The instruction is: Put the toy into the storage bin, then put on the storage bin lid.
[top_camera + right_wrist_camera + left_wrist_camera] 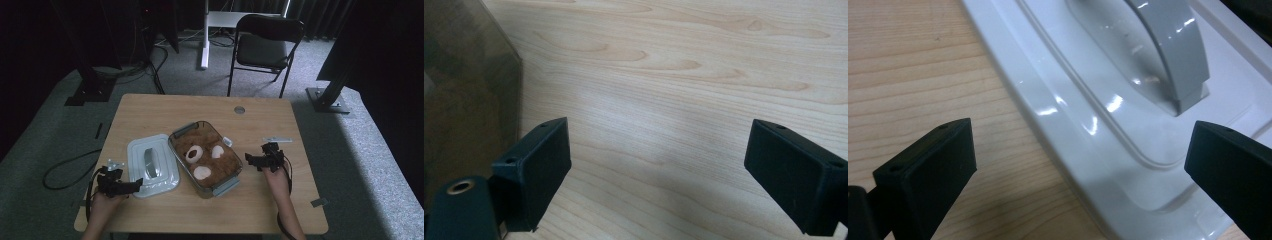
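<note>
Lid [152,165] lies left of the box [205,157]. Your left hand-held gripper [134,185] is wide open, holding nothing. Next, pinch the handle [1168,50].

Both forearms are coming in over the tabletop's near edge. The left hand [102,200] is holding the left gripper [136,184] near the near-left corner, its jaws gaping wide. The right hand [276,176] is holding the right gripper [248,161] toward the right edge, jaws likewise spread and gripping nothing.
</note>
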Demonstrator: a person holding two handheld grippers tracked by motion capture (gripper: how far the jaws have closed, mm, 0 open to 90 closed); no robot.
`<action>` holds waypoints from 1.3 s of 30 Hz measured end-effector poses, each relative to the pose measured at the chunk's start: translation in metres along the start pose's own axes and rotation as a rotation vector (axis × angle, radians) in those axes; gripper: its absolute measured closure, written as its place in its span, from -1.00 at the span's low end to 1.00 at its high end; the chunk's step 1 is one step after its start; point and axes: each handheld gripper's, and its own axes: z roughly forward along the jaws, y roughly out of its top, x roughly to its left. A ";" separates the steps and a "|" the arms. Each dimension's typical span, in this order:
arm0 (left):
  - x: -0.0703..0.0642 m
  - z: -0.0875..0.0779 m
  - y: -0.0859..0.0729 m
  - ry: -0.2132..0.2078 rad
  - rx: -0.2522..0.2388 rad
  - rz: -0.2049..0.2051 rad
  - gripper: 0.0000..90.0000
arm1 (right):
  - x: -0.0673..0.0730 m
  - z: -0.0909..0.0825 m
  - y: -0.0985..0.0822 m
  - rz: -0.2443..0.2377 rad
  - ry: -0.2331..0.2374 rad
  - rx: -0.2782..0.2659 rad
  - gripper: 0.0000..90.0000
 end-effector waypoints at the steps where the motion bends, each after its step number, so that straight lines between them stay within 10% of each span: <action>1: 0.000 0.000 0.001 -0.004 -0.003 -0.004 -0.98 | 0.000 0.001 0.000 0.000 -0.002 -0.003 -0.76; 22: -0.031 0.019 0.030 -0.040 -0.006 0.010 -0.98 | -0.006 0.007 -0.007 0.033 -0.001 -0.016 -0.76; 39: -0.030 0.049 0.041 -0.035 0.029 0.000 -0.90 | -0.009 0.007 -0.012 0.034 -0.004 -0.004 -0.76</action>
